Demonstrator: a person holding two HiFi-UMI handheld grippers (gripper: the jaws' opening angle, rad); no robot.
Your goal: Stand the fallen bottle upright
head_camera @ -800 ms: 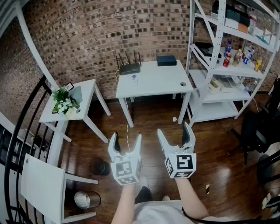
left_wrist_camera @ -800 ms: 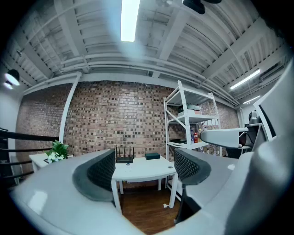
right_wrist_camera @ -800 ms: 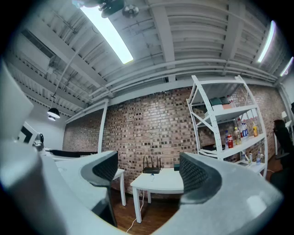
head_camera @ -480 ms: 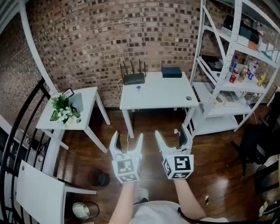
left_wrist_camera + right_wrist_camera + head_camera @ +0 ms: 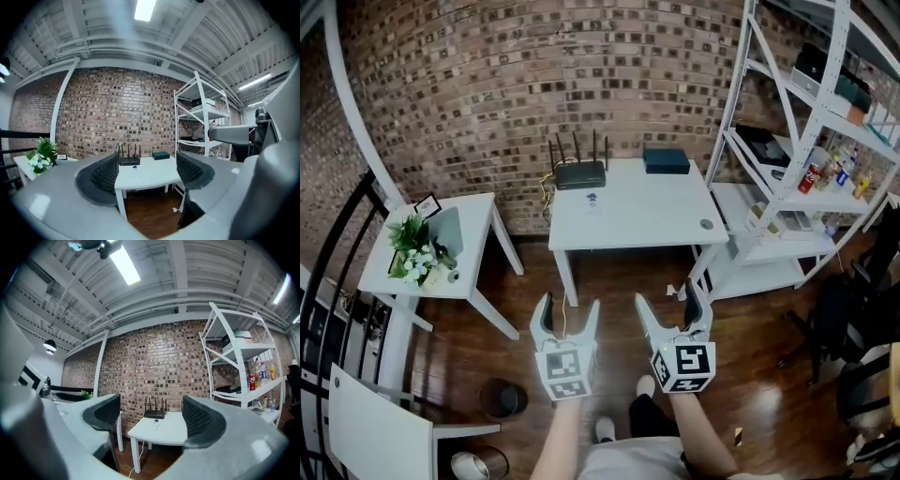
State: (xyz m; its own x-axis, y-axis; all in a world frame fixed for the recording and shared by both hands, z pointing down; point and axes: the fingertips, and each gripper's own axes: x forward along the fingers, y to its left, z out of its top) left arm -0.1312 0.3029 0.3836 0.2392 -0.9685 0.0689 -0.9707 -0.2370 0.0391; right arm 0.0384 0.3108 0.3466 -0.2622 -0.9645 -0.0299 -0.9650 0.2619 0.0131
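Note:
A small clear bottle (image 5: 592, 200) with a blue cap lies on its side on the white table (image 5: 637, 220), in front of the router. It shows small and far off between the jaws in the left gripper view (image 5: 136, 169) and the right gripper view (image 5: 155, 423). My left gripper (image 5: 569, 314) and right gripper (image 5: 668, 305) are held level over the wooden floor, side by side, well short of the table. Both are open with nothing between their fingers.
A black router (image 5: 578, 174), a dark box (image 5: 666, 161) and a small round object (image 5: 706, 224) share the table. A side table (image 5: 459, 272) with a plant stands left, white shelving (image 5: 787, 197) right. A dark bin (image 5: 502, 398) and a chair (image 5: 366, 436) are at lower left.
The view has moved forward and to the right: the table sits nearer and more central, the shelving looms larger. Both grippers keep their open pose in front of me.

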